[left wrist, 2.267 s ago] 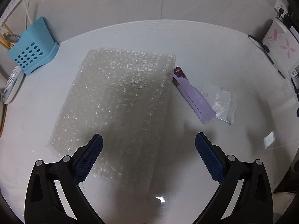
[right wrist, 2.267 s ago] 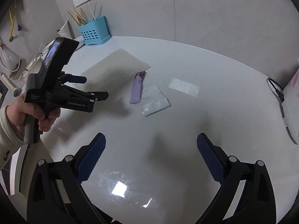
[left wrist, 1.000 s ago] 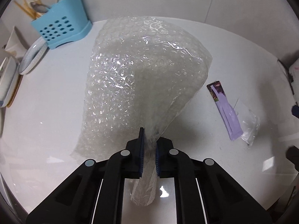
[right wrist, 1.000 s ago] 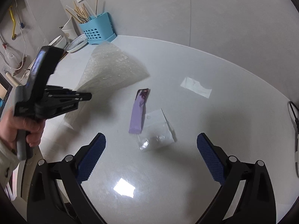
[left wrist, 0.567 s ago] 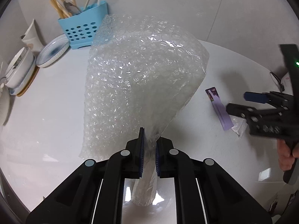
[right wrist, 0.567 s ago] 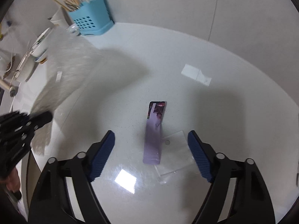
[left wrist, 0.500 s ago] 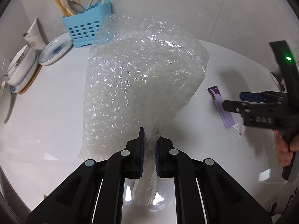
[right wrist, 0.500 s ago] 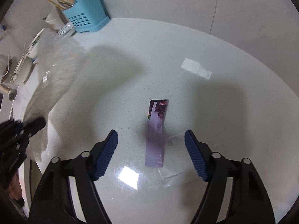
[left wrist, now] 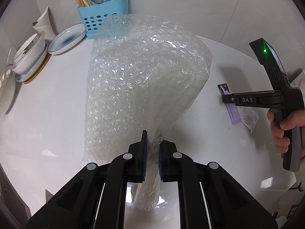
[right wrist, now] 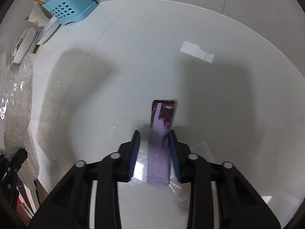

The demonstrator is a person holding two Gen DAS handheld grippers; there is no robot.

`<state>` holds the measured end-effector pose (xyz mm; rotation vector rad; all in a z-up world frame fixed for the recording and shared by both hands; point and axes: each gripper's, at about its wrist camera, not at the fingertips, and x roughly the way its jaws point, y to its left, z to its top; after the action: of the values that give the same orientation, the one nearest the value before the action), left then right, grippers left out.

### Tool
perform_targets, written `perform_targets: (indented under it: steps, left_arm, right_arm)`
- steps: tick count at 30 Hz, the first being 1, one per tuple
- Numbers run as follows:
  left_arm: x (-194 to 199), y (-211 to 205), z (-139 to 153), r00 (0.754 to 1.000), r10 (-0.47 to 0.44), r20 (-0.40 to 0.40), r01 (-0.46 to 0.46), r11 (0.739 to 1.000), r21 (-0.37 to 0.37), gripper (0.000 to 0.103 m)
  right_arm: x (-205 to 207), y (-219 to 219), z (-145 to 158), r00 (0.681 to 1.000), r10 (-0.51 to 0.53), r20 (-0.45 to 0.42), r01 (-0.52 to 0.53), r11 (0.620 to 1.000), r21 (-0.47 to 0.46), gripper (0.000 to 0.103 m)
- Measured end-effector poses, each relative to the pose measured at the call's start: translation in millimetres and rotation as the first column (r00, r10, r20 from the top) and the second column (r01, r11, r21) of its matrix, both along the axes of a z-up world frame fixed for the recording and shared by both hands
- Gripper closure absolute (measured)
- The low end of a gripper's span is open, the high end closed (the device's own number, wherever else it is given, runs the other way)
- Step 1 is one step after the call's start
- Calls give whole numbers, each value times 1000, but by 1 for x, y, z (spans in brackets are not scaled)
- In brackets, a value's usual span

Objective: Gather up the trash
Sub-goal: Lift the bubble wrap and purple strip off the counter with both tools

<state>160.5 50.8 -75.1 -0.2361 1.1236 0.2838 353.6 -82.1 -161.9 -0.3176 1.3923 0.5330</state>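
My left gripper (left wrist: 152,147) is shut on a large sheet of clear bubble wrap (left wrist: 144,80) and holds it up above the white table (left wrist: 49,103). My right gripper (right wrist: 154,142) straddles a purple wrapper (right wrist: 159,143) that lies flat on the table; its jaws are narrowed around the wrapper, with a gap still showing on the left side. A small clear plastic bag (right wrist: 200,148) lies under and right of the wrapper. In the left wrist view the right gripper (left wrist: 227,99) hangs over the wrapper (left wrist: 231,108) and the clear bag (left wrist: 248,117).
A blue utensil holder (left wrist: 106,15) with chopsticks stands at the back wall. Bowls and plates (left wrist: 30,55) are stacked at the left. A patterned plate (left wrist: 66,39) leans beside the holder. A clear scrap (right wrist: 197,52) lies further back on the table.
My left gripper closed on the bubble wrap and lifted it off the table. My right gripper moved down over the purple wrapper and its jaws narrowed around it.
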Motion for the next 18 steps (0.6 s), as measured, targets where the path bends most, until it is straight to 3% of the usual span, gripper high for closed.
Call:
perform_targets:
  steps: [4, 18]
  left_arm:
    - [-3, -1, 4, 1000, 3, 7, -3, 1000, -4, 94]
    - [-8, -4, 15, 999, -34, 28, 34, 999, -3, 94]
  right_arm:
    - [3, -2, 1, 1000, -21, -17, 22, 1000, 6, 88]
    - [-13, -8, 43, 995, -50, 81, 45, 997, 61, 90]
